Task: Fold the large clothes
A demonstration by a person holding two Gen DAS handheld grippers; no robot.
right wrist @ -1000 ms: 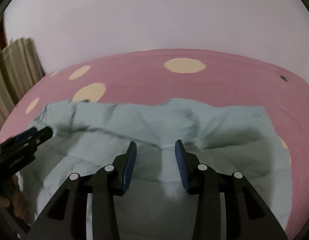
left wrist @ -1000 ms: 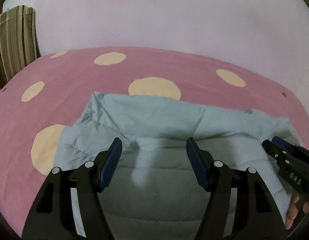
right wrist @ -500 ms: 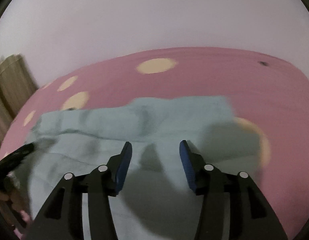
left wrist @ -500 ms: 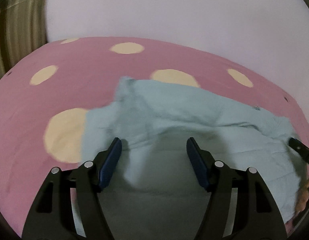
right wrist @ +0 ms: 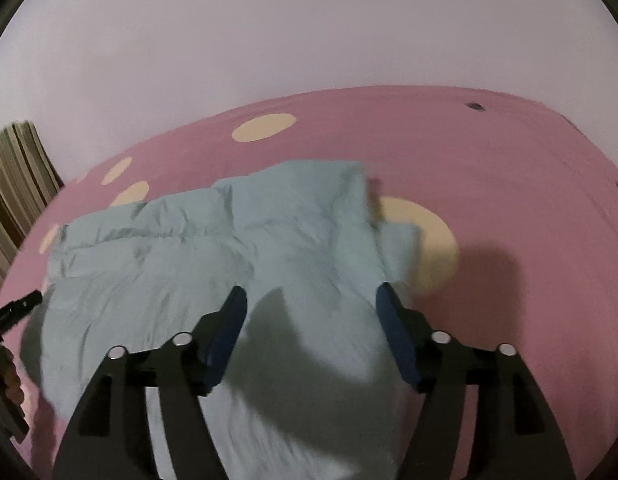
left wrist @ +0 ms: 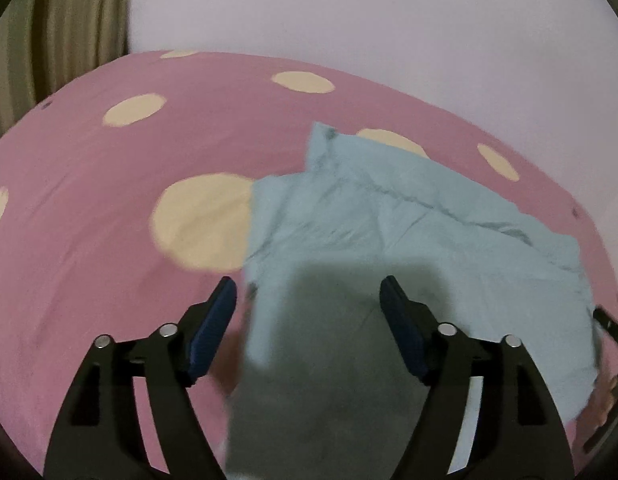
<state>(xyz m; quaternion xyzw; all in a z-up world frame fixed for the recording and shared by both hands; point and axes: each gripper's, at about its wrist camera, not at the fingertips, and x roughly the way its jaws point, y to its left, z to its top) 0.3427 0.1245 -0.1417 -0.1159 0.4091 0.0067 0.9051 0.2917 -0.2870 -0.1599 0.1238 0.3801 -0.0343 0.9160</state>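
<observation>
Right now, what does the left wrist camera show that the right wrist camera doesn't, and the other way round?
Only the left wrist view shows the garment's left edge with the big cream spot beside it, between the open left gripper and the curtain.

Only the right wrist view shows the garment's right edge overlapping another cream spot, and the open right gripper above it.

Both show the light blue garment lying on the pink spotted sheet, the striped curtain, and the pale wall.

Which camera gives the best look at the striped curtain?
The left wrist view: the striped curtain fills its upper left corner, blurred but large. The right wrist view catches only a narrow strip of it at the left edge.
</observation>
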